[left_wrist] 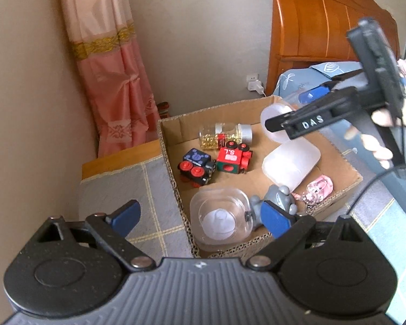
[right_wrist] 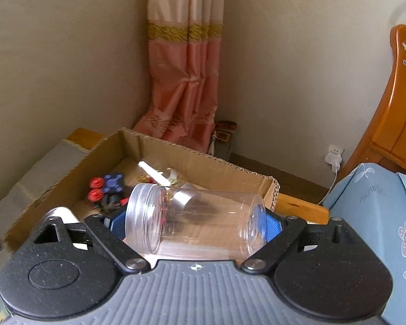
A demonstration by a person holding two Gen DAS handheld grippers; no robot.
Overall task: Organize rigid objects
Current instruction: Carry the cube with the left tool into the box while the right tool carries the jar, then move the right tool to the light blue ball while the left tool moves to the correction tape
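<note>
Right gripper (right_wrist: 195, 223) clamped end to end on a clear jar (right_wrist: 195, 220) lying sideways between its blue pads, held over the cardboard box (right_wrist: 203, 159). Left gripper (left_wrist: 203, 218) wide open and empty, poised at the near edge of the box (left_wrist: 335, 192). Inside: toy trains (left_wrist: 216, 163), a bottle of yellow beads (left_wrist: 224, 135), a white case (left_wrist: 289, 162), a square jar (left_wrist: 220, 216).

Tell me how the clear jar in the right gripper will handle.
Likely light: the jar looks empty. Its smooth round wall may slip in the right gripper, and roll if laid sideways in the box.
</note>
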